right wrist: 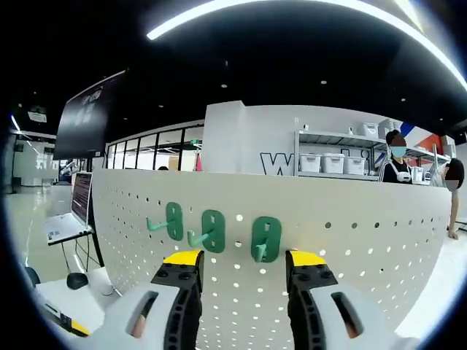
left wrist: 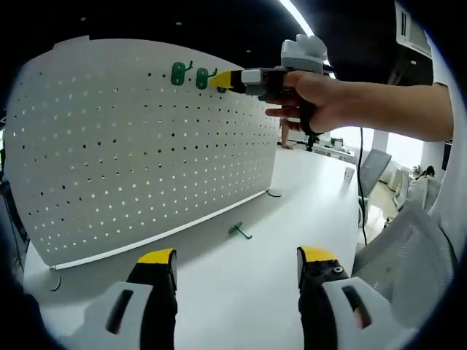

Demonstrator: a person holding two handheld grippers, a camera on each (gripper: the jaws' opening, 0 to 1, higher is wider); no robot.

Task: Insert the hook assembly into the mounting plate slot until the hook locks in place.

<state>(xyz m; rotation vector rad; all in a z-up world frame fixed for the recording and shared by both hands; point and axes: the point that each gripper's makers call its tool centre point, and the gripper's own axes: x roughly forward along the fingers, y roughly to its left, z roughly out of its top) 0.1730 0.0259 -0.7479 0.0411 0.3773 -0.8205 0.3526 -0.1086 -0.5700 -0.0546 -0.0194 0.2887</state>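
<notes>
Green plastic hooks: three on the pegboard's top row, one more lying loose on the table. In the right gripper view, third hook [right wrist: 265, 238] flat against the pegboard [right wrist: 350, 248], framed just above the gap between the right gripper [right wrist: 244, 264] and its yellow-tipped fingers [right wrist: 182, 259], spread apart and gripping nothing; judged just seated or about to be pressed home, though whether locked cannot be told. Second hook [right wrist: 211, 231] at 9 o'clock of it, first hook [right wrist: 170, 222] further toward 9, each with its prong jutting out, spaced evenly along one row, presumably to match the hole pitch. In the left gripper view, same row seen from afar near 12 o'clock: two green backplates, the outer one [left wrist: 178, 73] and its neighbour [left wrist: 202, 78], with the right gripper [left wrist: 228, 81] held by a hand [left wrist: 314, 98] up against the board where the third hook sits, mostly hidden behind the yellow tips. Pegboard [left wrist: 146, 153] standing upright on the white table [left wrist: 292, 189], propped on small feet, so pressing goes horizontally into the holes. Spare hook [left wrist: 240, 231] lying on the table in front of the board's lower edge, toward 6 o'clock of the mounted row, likely next in line. Left gripper [left wrist: 237, 266] low over the table, fingers [left wrist: 157, 259] wide apart and empty, held back probably to keep board, hooks and the working hand all in sight.
</notes>
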